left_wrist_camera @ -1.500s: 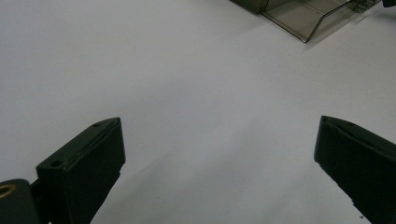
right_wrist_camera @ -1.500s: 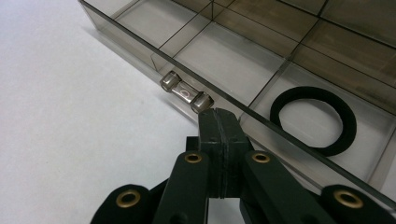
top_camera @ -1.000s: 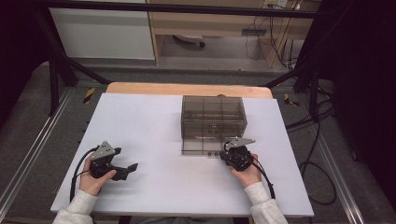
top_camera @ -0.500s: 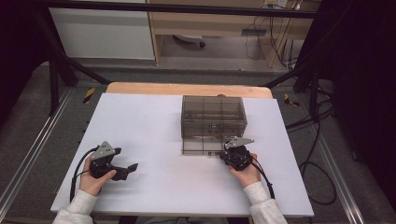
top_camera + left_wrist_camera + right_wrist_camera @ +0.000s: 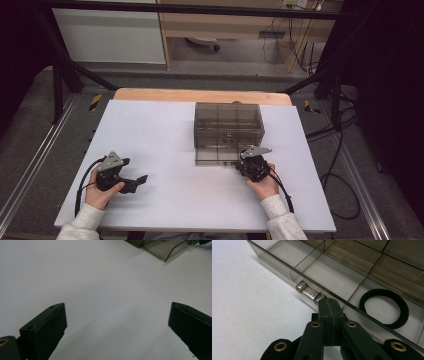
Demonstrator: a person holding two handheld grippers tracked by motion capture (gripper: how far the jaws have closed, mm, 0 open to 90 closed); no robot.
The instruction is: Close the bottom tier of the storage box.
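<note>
At the lower left of the high view, the left tool (image 5: 141, 178) rests on the white table (image 5: 165, 145) with its jaws spread wide and nothing between them. Right of centre, the right tool (image 5: 328, 305) has its jaws pressed together beside the clear handle (image 5: 310, 294) of a smoky drawer (image 5: 220, 155). A black ring (image 5: 384, 308) lies in one compartment. Behind stands the drawer cabinet (image 5: 228, 125).

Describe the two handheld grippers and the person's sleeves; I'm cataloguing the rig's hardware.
Both the left gripper and the right gripper are black, each topped by a grey three-cornered plate and trailing a black cable. The right gripper view shows black linkage arms with brass-coloured rivets behind flat black jaws. The person wears light grey sleeves with ribbed cuffs.
</note>
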